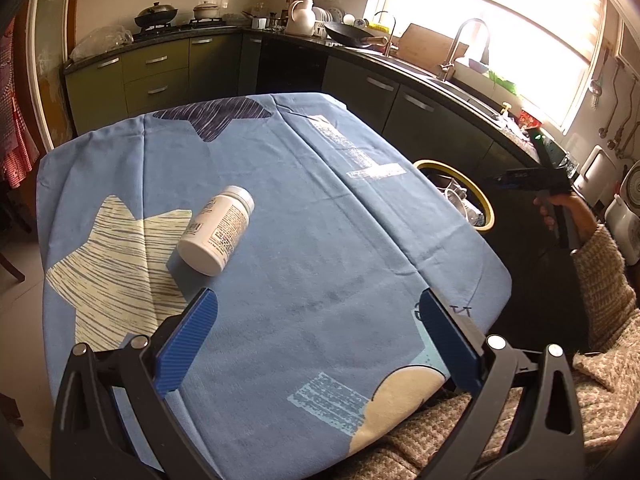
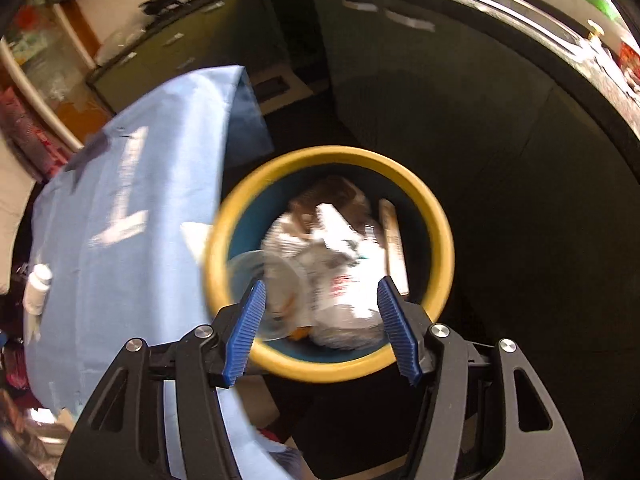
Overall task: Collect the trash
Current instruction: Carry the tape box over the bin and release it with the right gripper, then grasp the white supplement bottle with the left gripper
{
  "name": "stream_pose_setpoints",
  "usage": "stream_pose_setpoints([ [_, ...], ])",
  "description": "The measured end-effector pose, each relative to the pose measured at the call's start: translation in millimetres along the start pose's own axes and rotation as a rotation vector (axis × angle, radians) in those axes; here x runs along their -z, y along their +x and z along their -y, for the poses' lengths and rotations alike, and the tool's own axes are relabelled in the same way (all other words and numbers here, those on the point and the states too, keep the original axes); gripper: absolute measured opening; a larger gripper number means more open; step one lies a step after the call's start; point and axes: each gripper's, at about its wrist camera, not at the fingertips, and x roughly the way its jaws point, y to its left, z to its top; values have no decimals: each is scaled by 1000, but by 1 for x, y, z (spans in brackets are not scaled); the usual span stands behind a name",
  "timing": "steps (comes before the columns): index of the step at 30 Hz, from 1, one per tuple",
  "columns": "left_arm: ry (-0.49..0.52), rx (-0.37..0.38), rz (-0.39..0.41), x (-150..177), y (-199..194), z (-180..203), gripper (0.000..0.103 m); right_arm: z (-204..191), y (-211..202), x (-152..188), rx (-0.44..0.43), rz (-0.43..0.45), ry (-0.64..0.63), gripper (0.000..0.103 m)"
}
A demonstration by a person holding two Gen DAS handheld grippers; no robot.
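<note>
Looks like we're between drops: the right gripper (image 2: 322, 322) hangs over the yellow-rimmed trash bin (image 2: 442, 248) just off the surface's (image 1: 320, 240) right edge, jaws apart and nothing between them. The left gripper (image 1: 318, 334) is open too. Last stray: a white pill bottle (image 1: 218, 234) lying on its side toward the left edge. I'd say that's the next grab, across its body.

White bottle (image 1: 216, 235), blue patterned tablecloth (image 1: 304, 216), yellow-rimmed bin (image 2: 440, 240)

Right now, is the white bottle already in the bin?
No: the white bottle lies on its side on the blue tablecloth, apart from the yellow-rimmed bin.
</note>
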Motion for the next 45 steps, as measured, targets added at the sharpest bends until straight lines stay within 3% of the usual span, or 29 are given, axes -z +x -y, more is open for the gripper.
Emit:
stream_pose_setpoints([
  [8, 91, -63, -68, -26, 31, -26, 96, -91, -61, 30, -76, 97, -185, 62],
  [12, 146, -106, -125, -40, 54, -45, 96, -118, -68, 47, -91, 90, -226, 63],
  [16, 138, -82, -194, -49, 82, -69, 96, -132, -70, 64, -113, 78, -226, 64],
  [19, 127, -50, -236, -50, 101, -81, 96, -136, -65, 70, -125, 72, -225, 64],
  [21, 121, -32, -256, -50, 109, -84, 91, -139, -64, 72, -129, 66, -228, 65],
  [23, 124, -27, -285, -48, 117, -86, 72, -141, -62, 72, -130, 64, -229, 67],
  [25, 130, -21, -290, -47, 119, -84, 66, -142, -60, 71, -132, 59, -231, 67],
  [30, 134, -28, -287, -49, 120, -83, 64, -142, -57, 71, -140, 53, -233, 67],
  [37, 142, -37, -294, -53, 122, -83, 47, -141, -56, 75, -151, 53, -233, 67],
  [45, 160, -43, -276, -55, 115, -74, 45, -136, -57, 77, -148, 53, -225, 67],
])
